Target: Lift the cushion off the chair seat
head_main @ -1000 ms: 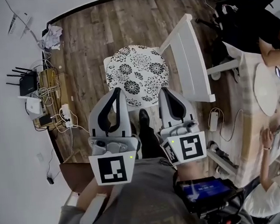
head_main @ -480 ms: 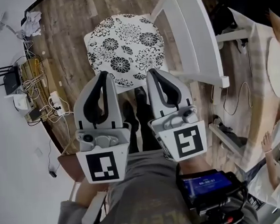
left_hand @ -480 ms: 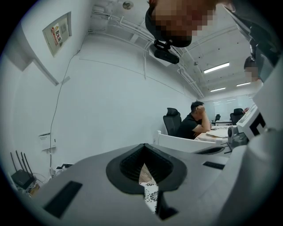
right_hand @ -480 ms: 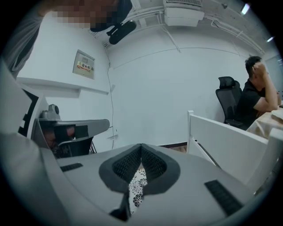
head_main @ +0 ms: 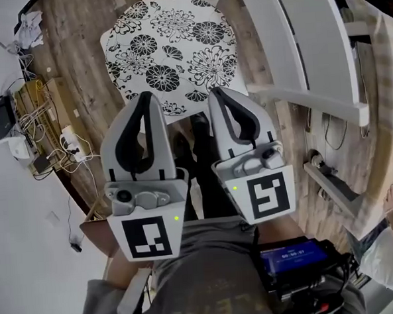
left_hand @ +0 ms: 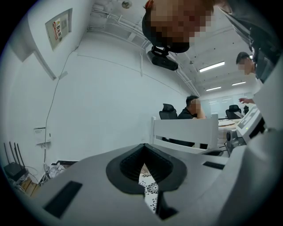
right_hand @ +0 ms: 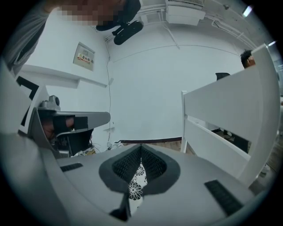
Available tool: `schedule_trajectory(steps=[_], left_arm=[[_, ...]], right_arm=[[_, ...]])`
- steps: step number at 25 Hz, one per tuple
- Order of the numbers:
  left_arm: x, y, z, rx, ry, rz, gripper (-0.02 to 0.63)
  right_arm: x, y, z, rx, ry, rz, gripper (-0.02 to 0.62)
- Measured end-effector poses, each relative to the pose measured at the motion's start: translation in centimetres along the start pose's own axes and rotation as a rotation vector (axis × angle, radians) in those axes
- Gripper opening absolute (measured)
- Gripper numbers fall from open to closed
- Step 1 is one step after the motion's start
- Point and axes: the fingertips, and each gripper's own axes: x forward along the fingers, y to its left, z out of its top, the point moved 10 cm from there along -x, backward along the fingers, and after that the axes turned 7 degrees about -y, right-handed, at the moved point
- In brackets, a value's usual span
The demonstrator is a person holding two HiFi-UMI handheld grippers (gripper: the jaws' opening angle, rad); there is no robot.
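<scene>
Both sets of jaws are pinched shut on nothing! The floral cushion [head_main: 170, 48] lies on the chair [head_main: 295, 41], straight up-frame from the left gripper [head_main: 144, 98] and the right gripper [head_main: 217, 92]. Their tips are level at its near edge, neither nearer.

The left gripper [head_main: 146, 98] and right gripper [head_main: 214, 92] are pale grey shells, each with black ribbed pads [head_main: 121, 151] lining a teardrop-shaped gap. At each near end sits a white cube [head_main: 148, 237] bearing a black square marker and a small green light [head_main: 177, 218]. The person wears a grey top [head_main: 204, 278], dark trousers [head_main: 211, 185] and dark shoes [head_main: 199, 125].
</scene>
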Motion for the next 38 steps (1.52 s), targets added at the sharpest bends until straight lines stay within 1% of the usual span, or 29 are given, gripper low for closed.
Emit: schedule_trajectory(steps=[6,12,19,22,25,29,32,35,38], left_arm=[[-0.2,-0.3,-4.1,-0.013,0.016,-0.020,0.006],[-0.1,-0.7,-7.6,-0.021,-0.002,-0.048,0.006],[0.0,-0.6,-11.8,-0.028,0.000,-0.053,0.006],[0.2,-0.6,-13.3,-0.032,0.003,-0.060,0.006],[0.6,-0.4,-14.7,-0.033,0.007,-0.067,0.006],[1.2,0.0,-16.1,-0.037,0.002,-0.075,0.006],[1.6,0.7,-16.8,-0.039,0.002,-0.063,0.006],[1.8,1.5,-17.1,-0.035,0.007,-0.050,0.006],[1.6,2.0,-16.9,-0.038,0.011,-0.035,0.006]], right_arm=[[-0.1,-0.6,-4.6,0.010,0.022,-0.023,0.008],[-0.2,-0.9,-8.8,-0.006,0.036,-0.051,0.008],[0.6,-1.4,-14.1,0.000,0.077,-0.051,0.008],[1.1,-2.0,-16.3,0.000,0.121,-0.052,0.008],[1.9,-2.6,-18.8,-0.005,0.190,-0.054,0.008],[3.0,-3.0,-21.4,-0.038,0.256,-0.056,0.008],[4.0,-2.6,-22.6,-0.077,0.305,-0.049,0.008],[4.6,-2.4,-23.1,-0.094,0.352,-0.047,0.008],[4.6,-1.9,-23.2,-0.086,0.353,-0.035,0.008]])
